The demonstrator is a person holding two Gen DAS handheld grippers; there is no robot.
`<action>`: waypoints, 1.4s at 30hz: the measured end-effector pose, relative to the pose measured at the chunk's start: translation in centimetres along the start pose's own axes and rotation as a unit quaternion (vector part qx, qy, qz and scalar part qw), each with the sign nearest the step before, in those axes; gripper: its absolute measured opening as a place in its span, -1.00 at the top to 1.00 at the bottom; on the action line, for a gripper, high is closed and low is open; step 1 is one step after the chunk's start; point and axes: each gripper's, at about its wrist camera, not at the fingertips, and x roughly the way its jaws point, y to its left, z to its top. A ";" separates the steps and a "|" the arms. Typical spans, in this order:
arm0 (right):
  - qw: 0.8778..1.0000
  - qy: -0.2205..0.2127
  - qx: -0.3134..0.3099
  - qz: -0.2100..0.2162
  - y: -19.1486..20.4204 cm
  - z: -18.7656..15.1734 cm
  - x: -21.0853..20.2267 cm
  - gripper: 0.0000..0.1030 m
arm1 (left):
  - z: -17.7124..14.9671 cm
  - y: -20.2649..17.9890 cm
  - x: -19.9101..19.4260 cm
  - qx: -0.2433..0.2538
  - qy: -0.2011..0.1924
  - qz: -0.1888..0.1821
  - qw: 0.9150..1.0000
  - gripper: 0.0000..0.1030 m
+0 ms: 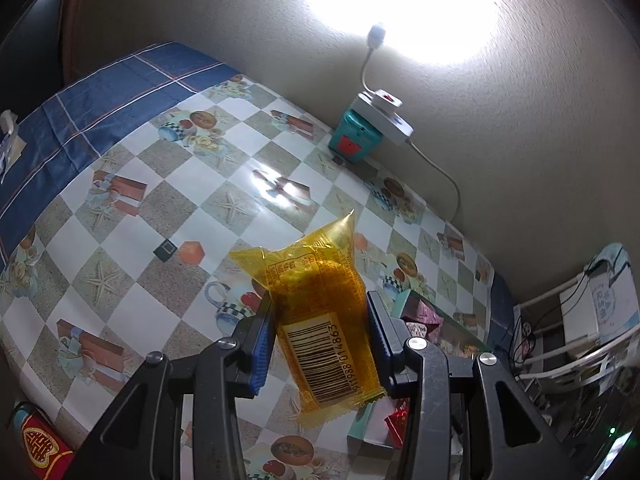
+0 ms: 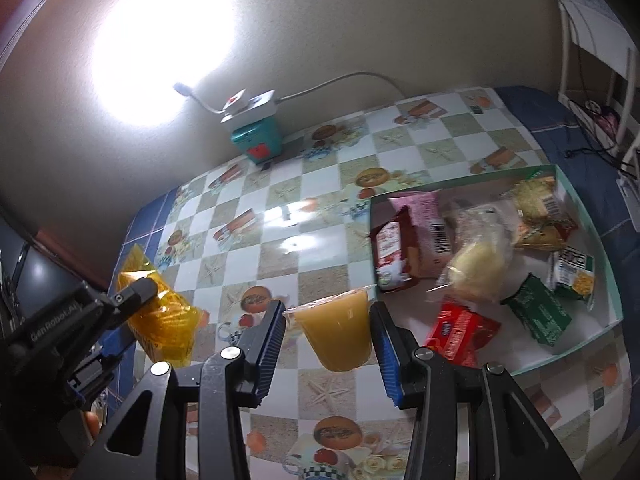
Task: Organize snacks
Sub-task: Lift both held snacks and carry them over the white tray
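Left claw (image 1: 320,316) squeezes a yellow snack bag (image 1: 320,320) in the middle of its view, up above the checkered table (image 1: 120,208). Right claw (image 2: 328,320) squeezes an orange jelly cup (image 2: 336,328), tipped sideways, low center, beside the snack box (image 2: 612,280).

Blurred pale snack bag (image 2: 476,264); red packet (image 1: 40,446) edge-cropped.

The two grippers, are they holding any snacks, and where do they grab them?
Left gripper pinches the yellow packet by its sides; right gripper holds the orange jelly cup by its sides.
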 end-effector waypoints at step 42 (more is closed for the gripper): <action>0.968 0.000 0.234 -0.089 -20.7 0.8 -1.3 0.09 | -8.8 -13.5 9.6 0.214 0.081 -0.018 0.973 0.14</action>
